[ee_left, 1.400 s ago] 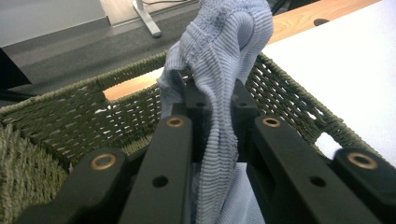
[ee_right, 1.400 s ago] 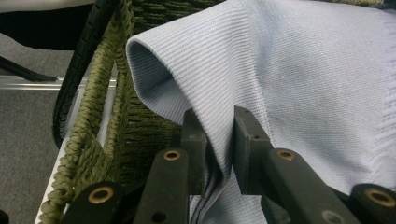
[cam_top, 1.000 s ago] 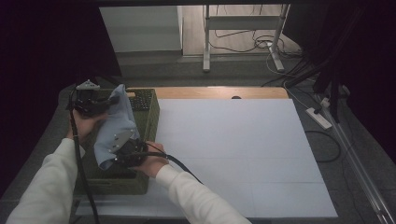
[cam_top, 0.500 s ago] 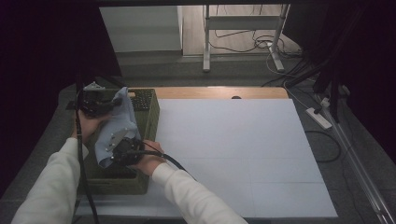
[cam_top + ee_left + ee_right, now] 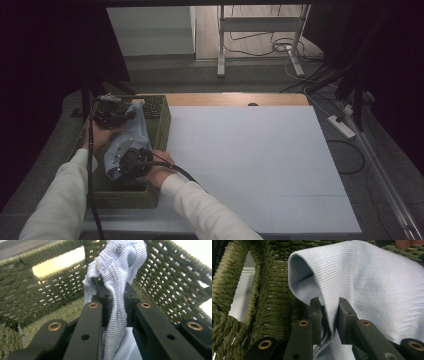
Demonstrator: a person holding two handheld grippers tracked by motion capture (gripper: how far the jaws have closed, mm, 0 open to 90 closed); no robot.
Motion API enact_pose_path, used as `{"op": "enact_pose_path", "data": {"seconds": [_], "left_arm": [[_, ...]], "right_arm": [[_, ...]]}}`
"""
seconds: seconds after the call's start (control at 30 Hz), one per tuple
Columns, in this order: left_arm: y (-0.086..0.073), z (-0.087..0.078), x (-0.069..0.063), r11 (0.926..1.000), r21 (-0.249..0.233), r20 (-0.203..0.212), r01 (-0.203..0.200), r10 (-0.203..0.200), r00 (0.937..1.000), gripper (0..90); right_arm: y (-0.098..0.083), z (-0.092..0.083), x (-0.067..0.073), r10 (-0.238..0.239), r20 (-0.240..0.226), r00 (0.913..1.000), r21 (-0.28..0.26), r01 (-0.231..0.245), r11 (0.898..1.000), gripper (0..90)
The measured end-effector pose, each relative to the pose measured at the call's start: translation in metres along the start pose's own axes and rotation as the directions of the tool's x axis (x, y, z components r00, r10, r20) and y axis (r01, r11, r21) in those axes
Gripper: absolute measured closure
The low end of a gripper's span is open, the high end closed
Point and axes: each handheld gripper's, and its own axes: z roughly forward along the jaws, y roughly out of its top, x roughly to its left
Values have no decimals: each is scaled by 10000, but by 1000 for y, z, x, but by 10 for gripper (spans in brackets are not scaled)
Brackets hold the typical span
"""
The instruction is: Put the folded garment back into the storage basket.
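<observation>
A pale blue ribbed knit cloth [image 5: 131,139] hangs stretched between the two grippers, inside and just above a green woven basket [image 5: 159,131] that stands on the left part of the table. In the high view the cloth runs from the far end of the basket toward the near end, its upper edge at the left gripper [image 5: 113,111] and its lower part at the right gripper [image 5: 133,161]. In the left gripper view the left gripper [image 5: 117,296] has its two black jaws clamped together on a bunched fold of the cloth [image 5: 119,277], which rises in a thick ribbed ridge above the jaw tips, with the basket's open-weave wall [image 5: 172,282] close behind it. In the right gripper view the right gripper [image 5: 329,312] pinches a fold of the same cloth [image 5: 372,287] between its jaws; the fabric billows into a rounded loop above the left jaw and spreads smooth to the right, and the thick braided rim of the basket [image 5: 234,305] stands at the left. The person's hands in white sleeves [image 5: 60,195] hold both grippers over the basket. The basket rests at the left edge of a broad white sheet [image 5: 250,165] covering the tabletop, with a strip of bare wood [image 5: 235,99] at the far side.
</observation>
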Motion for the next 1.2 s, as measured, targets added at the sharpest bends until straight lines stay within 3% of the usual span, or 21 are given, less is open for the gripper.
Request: {"op": "enact_pose_path", "data": {"seconds": [0.43,0.57,0.6,0.67,0.8,0.87,0.93,1.07,1.2], "left_arm": [[-8,18,1,9951,986,47,104,-109,9999,788],[-8,22,0,9922,1242,-9,52,-51,10000,720],[-7,25,0,9876,1569,-5,64,-64,10000,521],[-6,26,-1,9833,1821,-183,-38,73,9998,368],[-3,20,-1,9897,1414,-232,238,-207,9995,256],[-1,17,-1,9913,1294,-56,249,-243,9997,229],[0,16,-2,9910,1324,-67,177,-170,9998,180],[2,17,1,9856,1629,-220,449,-419,9989,119],[0,13,5,9872,1387,-351,789,-747,9966,118]], "right_arm": [[0,3,1,2,-77,10000,215,0,9998,752],[0,4,1,26,-87,10000,225,-24,9997,732],[0,4,1,58,-157,9999,105,-56,9999,672],[1,3,2,138,-27,9999,32,-138,9999,569],[0,0,4,253,178,9995,-271,-248,9993,501],[0,-3,4,286,282,9992,-411,-275,9988,494],[-1,-6,3,316,333,9989,-558,-297,9980,494],[-2,-12,0,495,351,9982,-901,-461,9949,506],[-2,-19,0,520,394,9979,-1150,-471,9922,514]]}}
